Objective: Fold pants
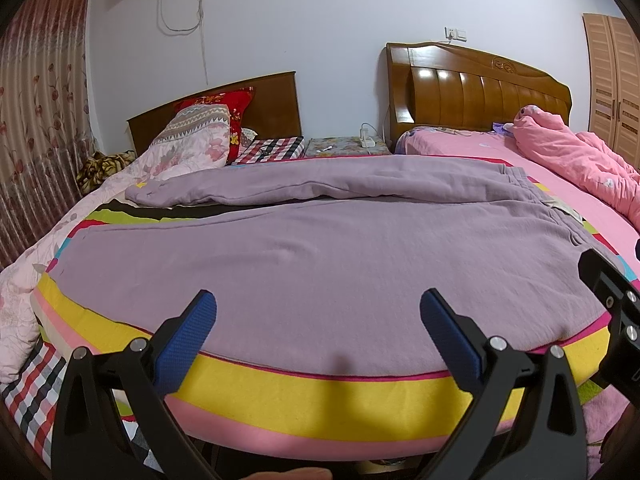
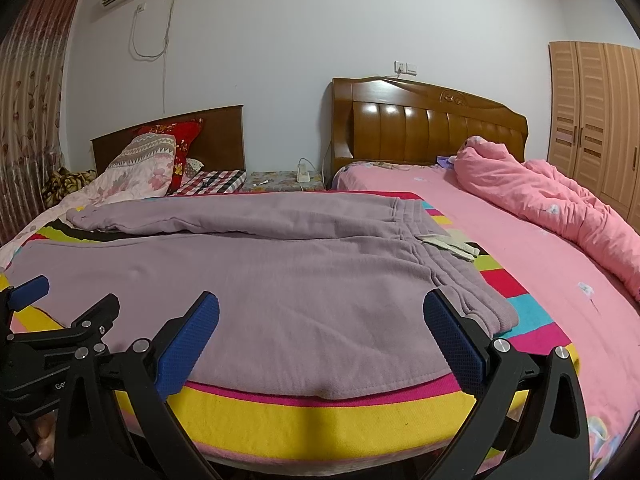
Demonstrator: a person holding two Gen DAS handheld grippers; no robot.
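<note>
Lilac sweatpants (image 1: 304,256) lie spread flat on a striped multicolour mat (image 1: 320,396), waistband to the right, legs running left; the far leg (image 1: 280,184) lies a little apart from the near one. My left gripper (image 1: 318,332) is open and empty, over the near edge of the near leg. My right gripper (image 2: 320,332) is open and empty, over the near edge by the waistband (image 2: 460,280). The pants (image 2: 260,276) fill the middle of the right wrist view. The left gripper (image 2: 28,292) shows at the left edge there, and the right gripper's finger (image 1: 608,284) at the right edge of the left wrist view.
The mat (image 2: 320,416) lies across two beds. A pink quilt (image 2: 560,208) is bunched on the right bed. Floral pillows (image 1: 192,148) and a red cushion (image 1: 224,108) lie at the left headboard. A small nightstand (image 1: 348,146) stands between the headboards. A wardrobe (image 2: 596,120) stands far right.
</note>
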